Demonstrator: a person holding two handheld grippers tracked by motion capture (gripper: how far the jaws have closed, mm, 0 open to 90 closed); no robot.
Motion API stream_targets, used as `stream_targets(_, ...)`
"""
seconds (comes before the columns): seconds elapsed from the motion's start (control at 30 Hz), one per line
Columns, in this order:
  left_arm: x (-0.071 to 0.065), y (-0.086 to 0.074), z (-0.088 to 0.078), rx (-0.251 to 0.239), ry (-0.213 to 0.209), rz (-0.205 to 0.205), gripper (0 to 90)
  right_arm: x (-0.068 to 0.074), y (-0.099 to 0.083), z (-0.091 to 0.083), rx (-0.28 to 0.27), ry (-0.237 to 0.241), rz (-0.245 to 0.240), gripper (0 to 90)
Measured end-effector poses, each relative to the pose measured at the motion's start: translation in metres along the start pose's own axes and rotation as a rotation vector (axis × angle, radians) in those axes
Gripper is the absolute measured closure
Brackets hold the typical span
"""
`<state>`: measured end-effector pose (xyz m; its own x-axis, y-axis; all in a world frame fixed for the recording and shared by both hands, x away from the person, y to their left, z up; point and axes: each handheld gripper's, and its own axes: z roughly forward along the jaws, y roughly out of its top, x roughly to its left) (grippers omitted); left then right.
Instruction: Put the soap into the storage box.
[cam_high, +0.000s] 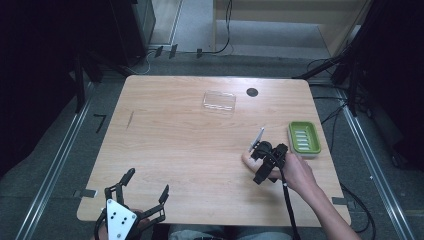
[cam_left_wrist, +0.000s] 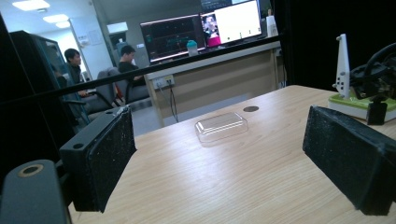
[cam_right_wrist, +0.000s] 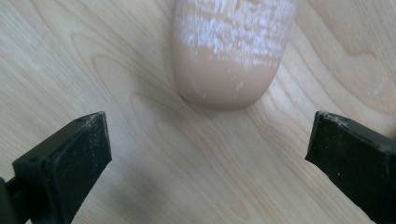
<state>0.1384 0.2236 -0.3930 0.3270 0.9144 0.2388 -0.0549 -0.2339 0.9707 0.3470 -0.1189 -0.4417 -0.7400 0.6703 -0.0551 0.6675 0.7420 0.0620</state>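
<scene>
A tan object with a rounded end and a white powdery top (cam_right_wrist: 231, 51) lies on the wooden table (cam_high: 190, 145). In the high view this tan object (cam_high: 246, 159) sits just left of my right gripper (cam_high: 256, 164). The right gripper (cam_right_wrist: 210, 140) points down at the table, open, with the object's end just beyond its jaws and nothing between them. My left gripper (cam_high: 148, 180) rests at the table's near left edge, open and empty. Past the open left gripper (cam_left_wrist: 219, 163), the right gripper (cam_left_wrist: 378, 81) shows at the far right.
A clear plastic lid (cam_high: 219, 101) lies at the back middle of the table, also seen as the clear lid (cam_left_wrist: 221, 126). A black round spot (cam_high: 252, 92) is beside it. A green tray (cam_high: 304, 137) with several white pieces sits at the right edge.
</scene>
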Motion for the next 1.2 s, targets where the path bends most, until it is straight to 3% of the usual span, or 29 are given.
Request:
stream_targets(0.63,0.0,0.0,0.0,-0.002,0.0,0.0,9.9,-0.009,0.034,0.01,0.008,0.042,0.029,0.0)
stream_targets(0.83,0.0,0.0,0.0,-0.002,0.0,0.0,9.9,-0.015,0.039,0.017,0.015,0.07,0.056,0.0)
stream_targets(1.03,0.0,0.0,0.0,-0.001,-0.003,0.003,9.9,-0.018,0.043,0.02,0.032,0.067,0.076,0.0)
stream_targets(1.2,0.0,0.0,0.0,-0.001,-0.001,0.002,9.9,-0.019,0.048,0.023,0.03,0.081,0.073,0.0)
